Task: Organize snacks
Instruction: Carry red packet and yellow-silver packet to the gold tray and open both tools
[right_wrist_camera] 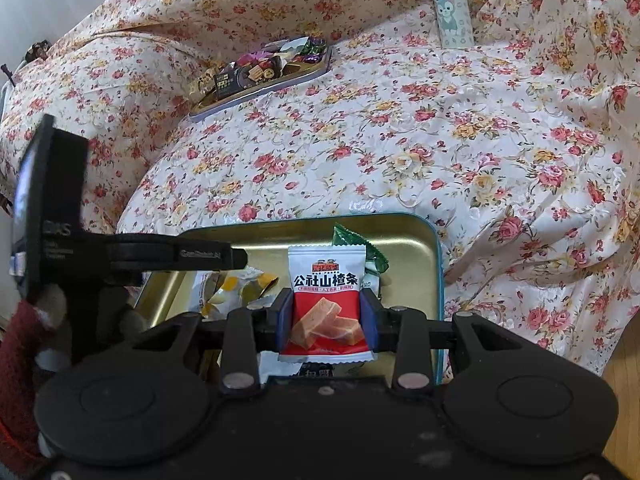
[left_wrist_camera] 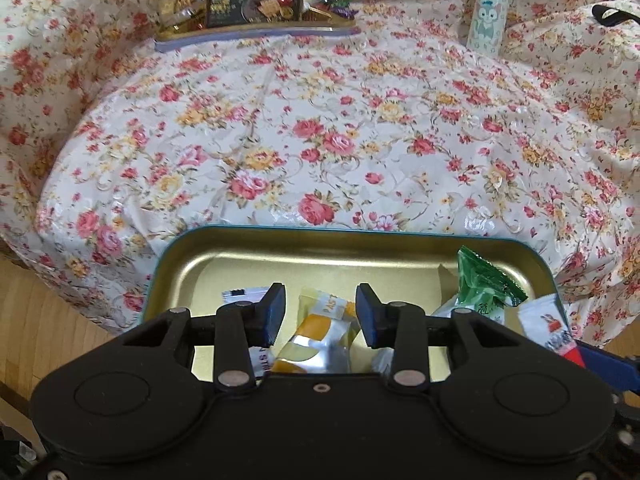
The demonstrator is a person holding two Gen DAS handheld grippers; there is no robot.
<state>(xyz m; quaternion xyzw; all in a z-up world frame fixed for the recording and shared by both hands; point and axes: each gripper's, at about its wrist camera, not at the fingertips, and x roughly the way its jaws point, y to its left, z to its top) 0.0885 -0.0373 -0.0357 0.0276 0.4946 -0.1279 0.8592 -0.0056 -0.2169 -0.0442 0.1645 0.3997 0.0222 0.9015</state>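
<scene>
A gold tin with a teal rim (left_wrist_camera: 320, 246) (right_wrist_camera: 404, 232) sits at the near edge of a flower-print cloth. In it lie a yellow and white packet (left_wrist_camera: 320, 340) (right_wrist_camera: 240, 288), a green packet (left_wrist_camera: 484, 280) (right_wrist_camera: 346, 236) and other wrappers. My left gripper (left_wrist_camera: 320, 312) hangs open over the yellow packet, its pads clear of it. My right gripper (right_wrist_camera: 328, 314) is shut on a red and white hawthorn snack packet (right_wrist_camera: 326, 280) (left_wrist_camera: 544, 328), holding it upright above the tin's right half.
At the far side of the cloth a flat tray (left_wrist_camera: 256, 28) (right_wrist_camera: 264, 88) holds several wrapped sweets. A pale bottle with a cartoon print (left_wrist_camera: 490, 12) (right_wrist_camera: 454, 16) stands at the back right. Wooden floor (left_wrist_camera: 40, 320) shows at the left. A red sleeve (right_wrist_camera: 16, 344) holds the left gripper.
</scene>
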